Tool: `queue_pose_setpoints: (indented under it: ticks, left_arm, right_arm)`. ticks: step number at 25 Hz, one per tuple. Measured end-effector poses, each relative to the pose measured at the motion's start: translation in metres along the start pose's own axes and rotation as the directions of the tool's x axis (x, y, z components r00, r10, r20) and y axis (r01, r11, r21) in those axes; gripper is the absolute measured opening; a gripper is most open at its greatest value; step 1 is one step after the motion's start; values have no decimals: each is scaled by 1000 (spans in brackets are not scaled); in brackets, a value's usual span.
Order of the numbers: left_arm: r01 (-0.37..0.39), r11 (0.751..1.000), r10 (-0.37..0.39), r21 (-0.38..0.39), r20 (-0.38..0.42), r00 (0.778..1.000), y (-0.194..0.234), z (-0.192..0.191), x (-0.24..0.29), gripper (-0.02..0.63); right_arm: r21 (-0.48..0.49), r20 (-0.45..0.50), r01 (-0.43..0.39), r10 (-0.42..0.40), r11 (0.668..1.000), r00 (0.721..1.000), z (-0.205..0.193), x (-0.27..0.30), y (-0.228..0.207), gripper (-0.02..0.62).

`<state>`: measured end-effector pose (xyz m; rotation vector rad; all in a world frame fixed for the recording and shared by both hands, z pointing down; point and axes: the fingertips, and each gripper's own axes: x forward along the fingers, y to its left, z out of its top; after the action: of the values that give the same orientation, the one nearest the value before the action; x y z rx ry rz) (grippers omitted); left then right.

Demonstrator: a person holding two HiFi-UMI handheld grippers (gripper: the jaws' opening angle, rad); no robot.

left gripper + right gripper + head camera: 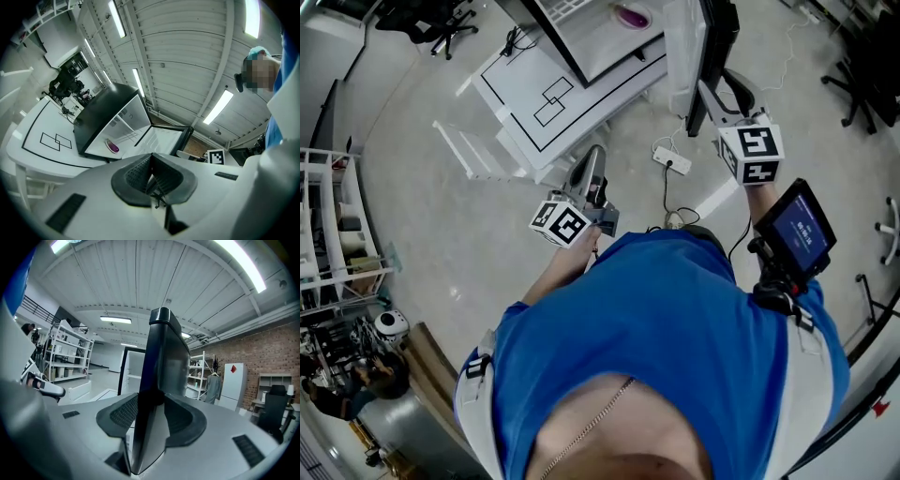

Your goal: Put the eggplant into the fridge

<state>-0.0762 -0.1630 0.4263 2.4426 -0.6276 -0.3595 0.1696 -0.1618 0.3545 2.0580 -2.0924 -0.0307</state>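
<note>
A purple eggplant [632, 16] [112, 146] lies on the white floor of the small black fridge [581, 37] [101, 115], which stands on a white table. The fridge door [712, 47] [161, 362] hangs open. My right gripper [705, 94] [149, 416] is shut on the door's edge, the dark panel running up between its pads. My left gripper [592, 161] [151, 174] hovers in front of the table, apart from the fridge, its jaws shut with nothing between them.
The white table [553, 98] bears black outlined squares. A power strip [672, 160] and cable lie on the floor below the door. Shelving [337, 234] stands at the left, office chairs at the top corners. A small screen [802, 230] sits on the right forearm.
</note>
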Motion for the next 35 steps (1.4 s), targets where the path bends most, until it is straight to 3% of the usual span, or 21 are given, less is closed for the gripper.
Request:
queue_pose_setpoints:
  ticks: [15, 22, 27, 32, 35]
  left_arm:
    - [-106, 994, 105, 5, 112, 988, -13, 42, -60, 8]
    - [-175, 984, 173, 7, 143, 975, 38, 40, -55, 9]
    - [-209, 978, 205, 11, 169, 964, 45, 45, -60, 9]
    - [-260, 966, 254, 6, 196, 947, 88, 44, -53, 8]
    - [-280, 960, 273, 4, 208, 939, 91, 50, -56, 9]
  right_arm:
    - [-86, 19, -109, 111, 990, 994, 56, 25, 78, 170]
    - [-102, 22, -194, 197, 976, 980, 38, 98, 101, 170]
    - [-124, 23, -232, 237, 965, 971, 39, 120, 112, 170]
    - [-130, 33, -279, 285, 951, 958, 23, 173, 125, 170]
    - [-134, 28, -298, 304, 945, 952, 27, 185, 131, 170]
